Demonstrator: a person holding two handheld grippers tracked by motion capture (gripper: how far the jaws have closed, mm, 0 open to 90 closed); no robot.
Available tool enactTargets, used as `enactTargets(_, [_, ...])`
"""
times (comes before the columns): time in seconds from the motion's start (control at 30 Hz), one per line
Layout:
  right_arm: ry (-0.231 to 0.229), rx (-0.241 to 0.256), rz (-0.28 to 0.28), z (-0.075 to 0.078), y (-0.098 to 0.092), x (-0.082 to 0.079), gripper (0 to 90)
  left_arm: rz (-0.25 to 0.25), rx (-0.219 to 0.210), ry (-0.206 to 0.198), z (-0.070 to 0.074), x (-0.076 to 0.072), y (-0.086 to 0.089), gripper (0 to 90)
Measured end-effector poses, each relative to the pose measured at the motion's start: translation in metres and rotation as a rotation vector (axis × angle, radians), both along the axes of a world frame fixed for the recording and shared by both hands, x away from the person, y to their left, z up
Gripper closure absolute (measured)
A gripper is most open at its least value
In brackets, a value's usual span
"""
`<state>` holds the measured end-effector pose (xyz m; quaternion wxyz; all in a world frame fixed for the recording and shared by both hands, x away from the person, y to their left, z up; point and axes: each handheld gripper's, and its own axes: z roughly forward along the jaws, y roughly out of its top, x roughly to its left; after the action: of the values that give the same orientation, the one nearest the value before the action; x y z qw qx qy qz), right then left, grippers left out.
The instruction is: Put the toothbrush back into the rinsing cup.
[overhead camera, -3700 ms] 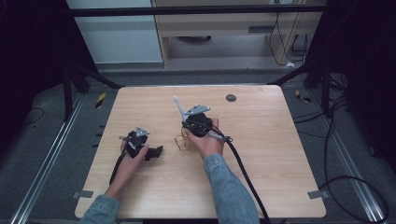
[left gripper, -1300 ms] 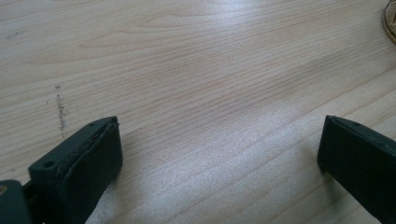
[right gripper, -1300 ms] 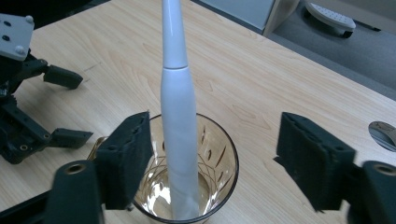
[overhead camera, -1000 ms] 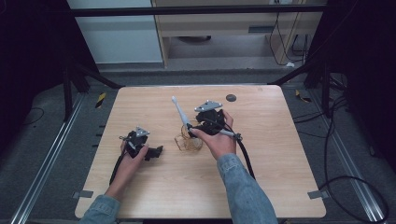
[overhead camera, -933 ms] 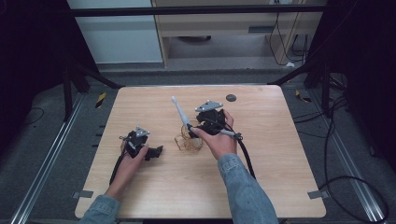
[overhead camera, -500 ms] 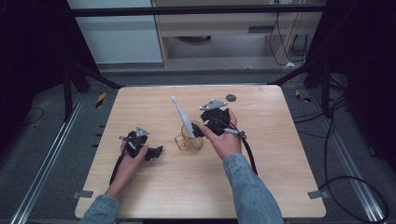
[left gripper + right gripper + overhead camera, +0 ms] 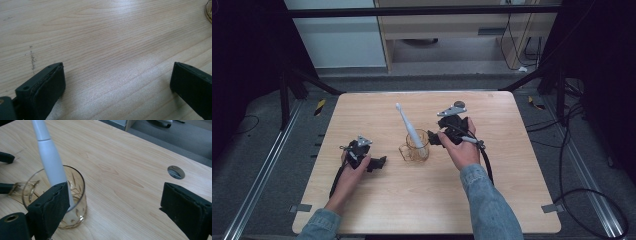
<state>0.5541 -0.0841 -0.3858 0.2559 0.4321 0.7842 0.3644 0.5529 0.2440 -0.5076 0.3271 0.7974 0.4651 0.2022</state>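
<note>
**Toothbrush stands in the glass, both grippers empty**

Your left gripper [image 7: 379,162] rests wide open on the table [image 7: 522,200], empty. At its two o'clock, the toothbrush [image 7: 408,127] leans in the glass mug [image 7: 414,148]. Your right gripper [image 7: 435,138], just beside the mug, gapes wide, holding nothing.

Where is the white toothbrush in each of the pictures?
High view: the white toothbrush stands tilted in the glass mug at the table's middle, between both grippers.
Left gripper view: no toothbrush here; a sliver of glass rim at the top right corner.
Right gripper view: the toothbrush is at upper left, leaning in the mug.
Shared landmark: the glass mug.
</note>
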Motion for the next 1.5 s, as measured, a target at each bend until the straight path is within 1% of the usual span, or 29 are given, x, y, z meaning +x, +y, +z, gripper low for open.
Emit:
enactTargets(0.03, [0.0, 0.0, 0.0, 0.0, 0.0, 0.0, 8.5, 0.0, 0.0, 0.0, 0.0, 0.0, 0.0, 0.0])
enactTargets(0.13, [-0.001, 0.004, -0.024, -0.001, -0.01, 0.0, 8.5, 0.0, 0.0, 0.0, 0.0, 0.0, 0.0, 0.0])
enactTargets(0.3, [0.01, -0.006, -0.06, -0.003, -0.025, 0.0, 8.6, 0.0, 0.0, 0.0, 0.0, 0.0, 0.0, 0.0])
enactTargets(0.43, [0.02, -0.016, -0.091, -0.008, -0.038, 0.002, 9.0, -0.001, 0.0, 0.0, 0.0, 0.0, 0.0, 0.0])
enactTargets(0.57, [0.031, -0.011, -0.117, -0.013, -0.05, 0.003, 9.2, -0.001, 0.0, 0.0, 0.0, 0.0, 0.0, 0.0])
enactTargets(0.77, [0.052, -0.027, -0.159, -0.021, -0.067, 0.009, 9.2, 0.0, 0.0, 0.0, 0.0, 0.0, 0.0, 0.0])
enactTargets(0.9, [0.073, -0.053, -0.173, -0.028, -0.077, 0.01, 9.2, -0.001, 0.0, 0.0, 0.0, 0.0, 0.0, 0.0])
enactTargets(1.0, [0.082, -0.059, -0.187, -0.034, -0.085, 0.011, 9.6, -0.001, 0.0, 0.0, 0.0, 0.0, 0.0, 0.0])
enactTargets(1.03, [0.082, -0.059, -0.187, -0.034, -0.085, 0.011, 9.6, -0.001, 0.0, 0.0, 0.0, 0.0, 0.0, 0.0])
enactTargets(1.13, [0.099, -0.06, -0.206, -0.042, -0.097, 0.015, 9.8, -0.002, -0.001, 0.0, 0.0, 0.0, 0.0, 0.0])
enactTargets(1.23, [0.131, -0.07, -0.208, -0.048, -0.103, 0.018, 9.9, -0.002, -0.001, -0.001, 0.0, 0.001, 0.0, 0.0])
enactTargets(1.33, [0.143, -0.065, -0.21, -0.054, -0.109, 0.022, 10.2, -0.002, -0.001, -0.001, 0.0, 0.001, 0.0, 0.0])
enactTargets(1.5, [0.174, -0.072, -0.21, -0.071, -0.119, 0.027, 10.7, -0.003, 0.001, 0.0, 0.0, 0.001, 0.0, 0.0])
